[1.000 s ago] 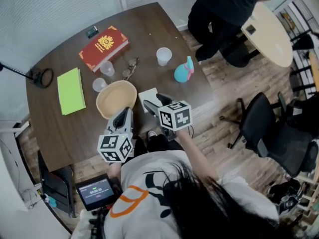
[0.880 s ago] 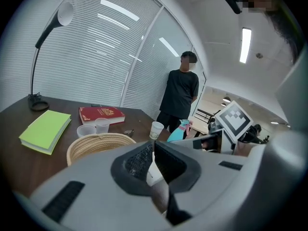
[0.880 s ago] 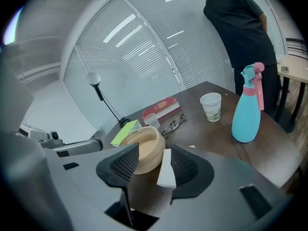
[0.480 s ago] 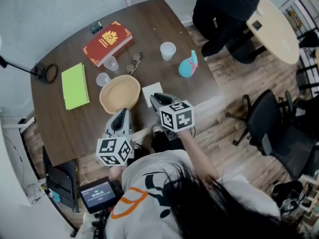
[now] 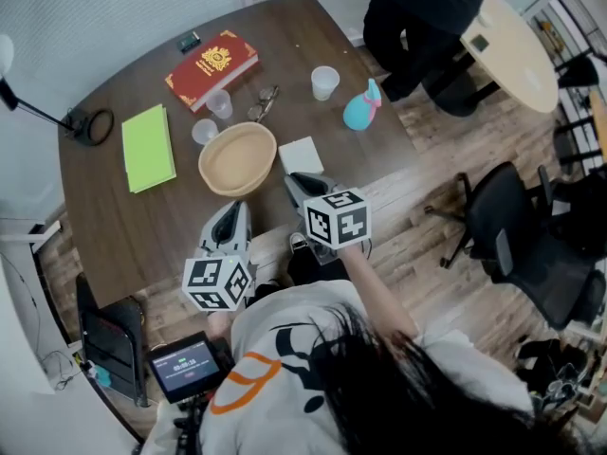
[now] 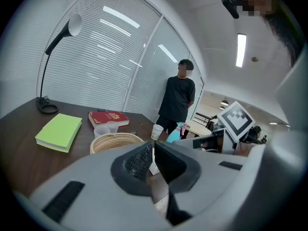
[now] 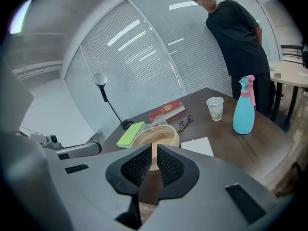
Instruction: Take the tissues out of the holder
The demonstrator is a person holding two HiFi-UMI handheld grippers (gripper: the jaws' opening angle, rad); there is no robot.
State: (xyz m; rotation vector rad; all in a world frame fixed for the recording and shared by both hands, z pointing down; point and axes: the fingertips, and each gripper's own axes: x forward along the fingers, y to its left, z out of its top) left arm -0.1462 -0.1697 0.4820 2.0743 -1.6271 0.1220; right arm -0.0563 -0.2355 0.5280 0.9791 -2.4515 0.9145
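A tan woven basket (image 5: 237, 157) sits near the table's front edge and looks empty from above. A flat white stack of tissues (image 5: 301, 154) lies on the table right beside it. My right gripper (image 5: 302, 186) hovers just short of the tissues; its jaws are closing, with a narrow gap and nothing between them. In the right gripper view (image 7: 154, 162) the basket (image 7: 156, 136) shows through that gap, and the tissues (image 7: 197, 146) lie to the right. My left gripper (image 5: 230, 224) hangs at the table edge below the basket, shut and empty (image 6: 153, 160).
Behind the basket are a red book (image 5: 211, 67), a green notebook (image 5: 149, 147), two clear cups (image 5: 219, 105), glasses (image 5: 266, 102), a paper cup (image 5: 324, 81) and a blue spray bottle (image 5: 361, 108). A lamp base (image 5: 90, 126) sits far left. A person (image 5: 427, 17) stands at the far corner.
The right gripper's jaws stood wide over the tissues and have come nearly together. That gripper now sits a little back from the tissues. The left gripper has barely moved.
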